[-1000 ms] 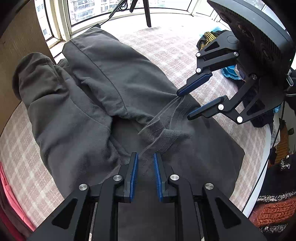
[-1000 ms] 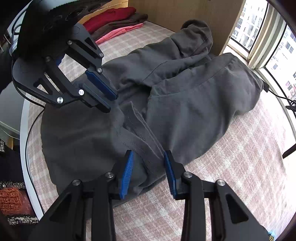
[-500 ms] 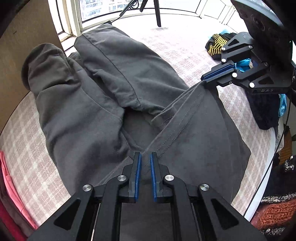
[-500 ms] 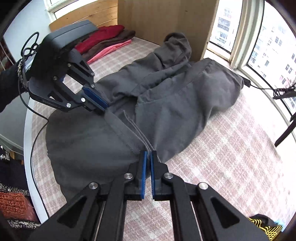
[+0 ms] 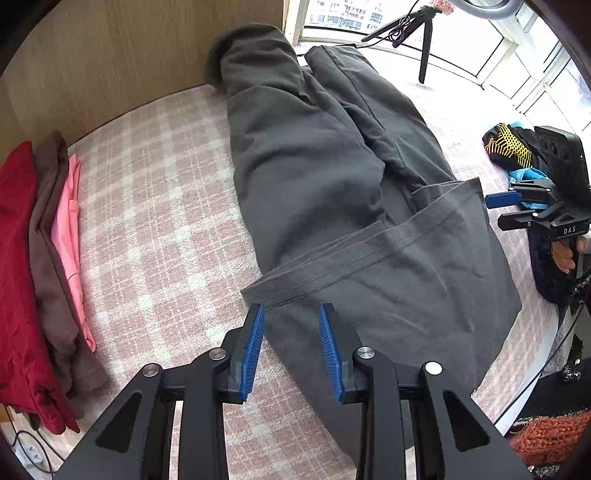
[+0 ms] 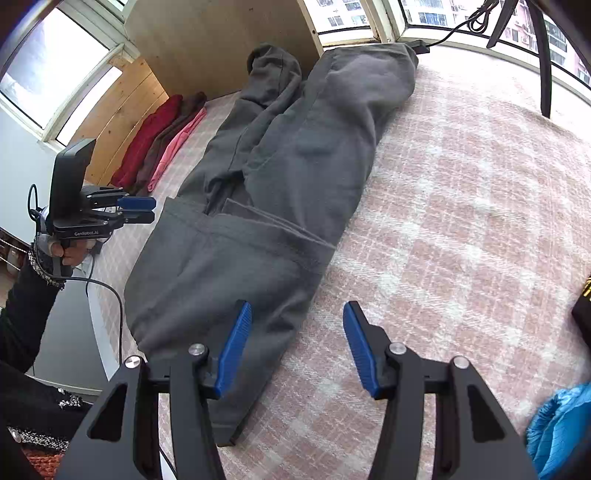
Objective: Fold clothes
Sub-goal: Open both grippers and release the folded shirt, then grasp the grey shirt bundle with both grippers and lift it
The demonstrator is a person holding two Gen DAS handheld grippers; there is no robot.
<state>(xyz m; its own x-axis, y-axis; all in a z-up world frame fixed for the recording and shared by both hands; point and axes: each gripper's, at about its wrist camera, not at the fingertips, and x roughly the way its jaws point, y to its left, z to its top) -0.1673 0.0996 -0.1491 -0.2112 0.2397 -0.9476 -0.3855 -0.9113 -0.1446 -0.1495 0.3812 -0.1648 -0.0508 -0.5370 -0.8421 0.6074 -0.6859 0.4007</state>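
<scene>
Left wrist view: grey trousers [image 5: 332, 192] spread flat on checked bedcover [image 5: 155, 206], running 12 to 6 o'clock. Left gripper [image 5: 290, 347] and right gripper [image 6: 297, 343]: jaws just opening, released, nothing gripped. Folded clothes stack [image 5: 33, 266] at 9 o'clock.

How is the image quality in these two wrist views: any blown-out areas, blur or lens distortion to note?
Left wrist view: windows blown out white, strong fisheye bending with dark corners, gray pants sharp with stitching legible. Right wrist view: bright windows still show buildings outside, checked cover slightly washed out near them, no motion blur.
</scene>
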